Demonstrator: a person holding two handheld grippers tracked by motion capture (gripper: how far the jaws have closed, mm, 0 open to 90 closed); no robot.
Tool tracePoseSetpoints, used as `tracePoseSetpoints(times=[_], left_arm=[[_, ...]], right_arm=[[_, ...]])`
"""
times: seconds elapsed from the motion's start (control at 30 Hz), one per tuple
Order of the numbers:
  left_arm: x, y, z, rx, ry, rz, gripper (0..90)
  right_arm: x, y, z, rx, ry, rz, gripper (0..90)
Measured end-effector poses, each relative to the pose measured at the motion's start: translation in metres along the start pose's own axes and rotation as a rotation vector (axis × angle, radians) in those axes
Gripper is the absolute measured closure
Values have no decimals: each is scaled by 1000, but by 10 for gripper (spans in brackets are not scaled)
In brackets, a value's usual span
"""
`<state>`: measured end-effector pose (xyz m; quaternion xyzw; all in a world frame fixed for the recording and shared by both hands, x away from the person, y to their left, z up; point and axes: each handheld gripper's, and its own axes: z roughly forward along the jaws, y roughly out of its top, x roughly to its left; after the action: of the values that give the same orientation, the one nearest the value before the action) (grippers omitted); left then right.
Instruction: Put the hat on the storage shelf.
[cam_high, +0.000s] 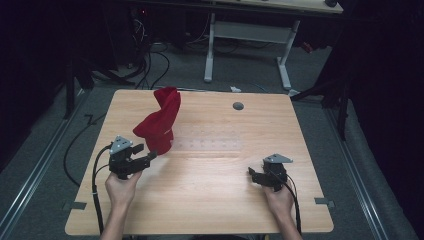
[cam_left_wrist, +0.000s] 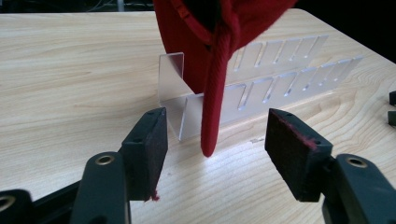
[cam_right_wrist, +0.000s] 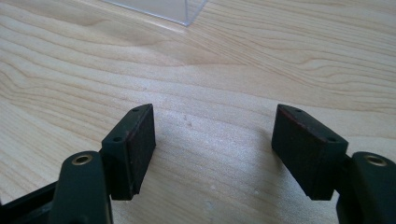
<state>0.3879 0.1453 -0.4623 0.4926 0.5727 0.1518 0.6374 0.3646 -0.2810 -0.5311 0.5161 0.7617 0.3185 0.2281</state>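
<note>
Left gripper (cam_high: 142, 155) sits at the near-left of the table (cam_high: 210, 200), jaws spread and released, nothing pinched; the red cloth (cam_high: 159, 122) stands just ahead of its tips, draped in a tall heap over the near end of the clear slotted rack (cam_high: 207, 145). In the left gripper view a rolled red hem (cam_left_wrist: 214, 100) hangs down between the two pads, touching neither (red lint on both pads (cam_left_wrist: 296, 144)), with the rack (cam_left_wrist: 266, 91) right behind it. Step in hand, as I read it: cloth let go onto the rack, or about to be re-pinched. Next move probably calls for either backing straight off without snagging that hem, or closing on it squarely, since the rack looks light and could tip. Further right, bare wood, then the right gripper (cam_high: 256, 176), resting low, jaws apart and empty, well clear of the cloth; a rack corner (cam_right_wrist: 184, 11) lies beyond its tips. Count: one cloth, one rack, two grippers, one grey disc (cam_high: 238, 106) far side.
</note>
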Motion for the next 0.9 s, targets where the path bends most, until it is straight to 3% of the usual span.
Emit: tracePoseSetpoints(times=[0.3,0.9], left_arm=[[-3,-11,-9,-3,0,0,393],[-14,-45,-7,69,-24,24,404]], right_arm=[[0,0,0,0,0,0,305],[0,0,0,0,0,0,305]])
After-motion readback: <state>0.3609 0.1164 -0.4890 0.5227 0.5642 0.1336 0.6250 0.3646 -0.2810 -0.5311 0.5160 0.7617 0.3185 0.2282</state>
